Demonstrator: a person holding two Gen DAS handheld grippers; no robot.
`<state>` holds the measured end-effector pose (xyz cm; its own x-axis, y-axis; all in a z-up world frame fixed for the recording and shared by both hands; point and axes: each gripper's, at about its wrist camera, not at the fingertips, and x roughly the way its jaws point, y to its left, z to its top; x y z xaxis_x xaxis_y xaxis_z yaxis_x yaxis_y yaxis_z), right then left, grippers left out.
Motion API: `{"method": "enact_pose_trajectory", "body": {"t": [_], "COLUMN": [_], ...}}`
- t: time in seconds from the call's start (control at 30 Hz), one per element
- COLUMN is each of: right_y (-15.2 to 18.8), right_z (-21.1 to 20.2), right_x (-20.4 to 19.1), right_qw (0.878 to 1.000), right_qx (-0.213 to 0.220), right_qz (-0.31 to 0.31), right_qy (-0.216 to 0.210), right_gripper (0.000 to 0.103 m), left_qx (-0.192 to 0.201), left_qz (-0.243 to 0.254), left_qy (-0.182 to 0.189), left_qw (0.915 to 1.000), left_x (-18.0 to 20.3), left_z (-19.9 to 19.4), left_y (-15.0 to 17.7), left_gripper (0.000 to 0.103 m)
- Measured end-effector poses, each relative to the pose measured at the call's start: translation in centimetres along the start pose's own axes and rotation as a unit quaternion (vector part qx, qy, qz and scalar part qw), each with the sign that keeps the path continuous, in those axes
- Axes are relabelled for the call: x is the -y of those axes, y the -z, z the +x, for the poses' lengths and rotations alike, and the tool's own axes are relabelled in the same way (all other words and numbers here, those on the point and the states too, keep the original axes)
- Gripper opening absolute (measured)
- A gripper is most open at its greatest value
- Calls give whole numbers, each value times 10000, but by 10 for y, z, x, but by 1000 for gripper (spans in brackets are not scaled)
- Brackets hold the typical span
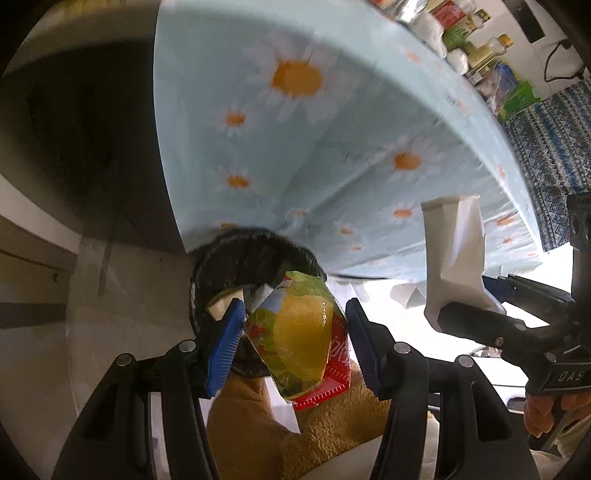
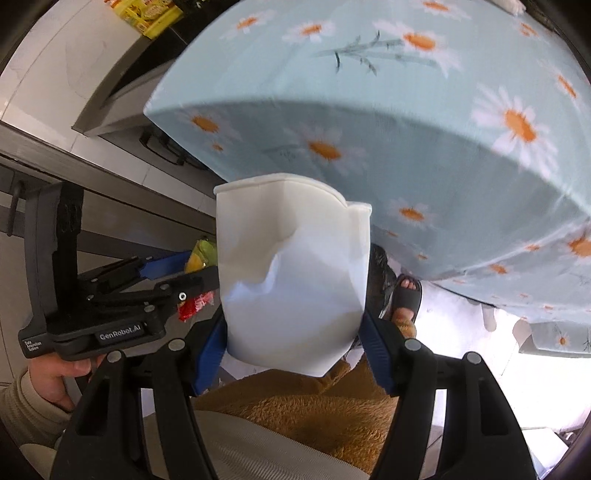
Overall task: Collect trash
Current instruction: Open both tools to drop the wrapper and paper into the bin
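Observation:
My left gripper holds a crumpled yellow, green and red snack wrapper between its blue pads, just over the rim of a black-lined trash bin that stands below the table edge. White scraps lie in the bin. My right gripper is shut on a crushed white paper cup. That cup and the right gripper show at the right of the left wrist view. The left gripper with the wrapper shows at the left of the right wrist view.
A table with a light blue daisy tablecloth overhangs the bin. Bottles and packets stand on its far side. My tan fleece trousers and a sandalled foot are below. Cabinets are to the left.

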<state>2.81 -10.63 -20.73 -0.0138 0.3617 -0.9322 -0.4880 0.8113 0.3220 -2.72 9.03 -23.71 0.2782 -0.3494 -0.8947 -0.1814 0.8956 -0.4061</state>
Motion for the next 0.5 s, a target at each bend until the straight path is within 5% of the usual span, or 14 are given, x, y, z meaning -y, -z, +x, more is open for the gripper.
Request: {"method": "enact_pose_trajectory", "body": {"t": [0.5], "right_y": [1], "right_z": [22], "right_x": [2], "right_qw": [9995], "right_qx": [-234], "right_qz": [223], "right_qy": [19], "right_gripper": [66], "left_qx": [-266], "left_qz": [-20], "left_qy": [-8], "left_qw": [9996], "left_x": [-13], "left_z": [18], "left_y": [13], "left_gripper": [55]}}
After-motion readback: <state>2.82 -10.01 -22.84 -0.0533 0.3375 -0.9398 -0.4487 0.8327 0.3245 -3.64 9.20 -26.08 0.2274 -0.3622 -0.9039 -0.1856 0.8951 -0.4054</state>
